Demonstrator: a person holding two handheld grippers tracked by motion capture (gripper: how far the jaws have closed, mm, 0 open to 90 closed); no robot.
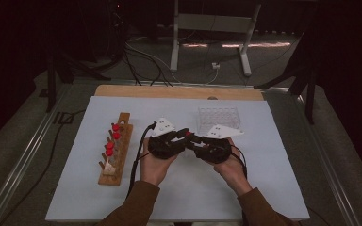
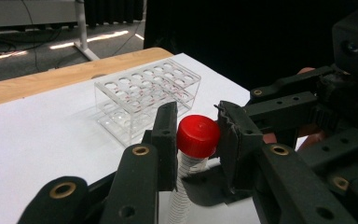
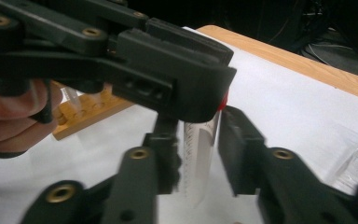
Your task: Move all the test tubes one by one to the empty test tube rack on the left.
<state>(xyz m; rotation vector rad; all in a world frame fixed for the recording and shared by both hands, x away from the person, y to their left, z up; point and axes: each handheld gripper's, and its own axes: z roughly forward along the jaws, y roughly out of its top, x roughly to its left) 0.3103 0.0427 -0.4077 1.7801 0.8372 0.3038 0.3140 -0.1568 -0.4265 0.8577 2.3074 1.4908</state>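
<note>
Tube [image 2: 189,172] cap clamped by left gripper [image 2: 196,135] jaws; right gripper [image 3: 196,144] jaws loosely flank its body.

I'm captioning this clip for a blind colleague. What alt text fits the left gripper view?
Two black jaws of the left gripper clamp the red cap of a clear plastic tube with printed markings, above a white table. Behind stands an empty clear rack; the right gripper shows at the right edge.
</note>
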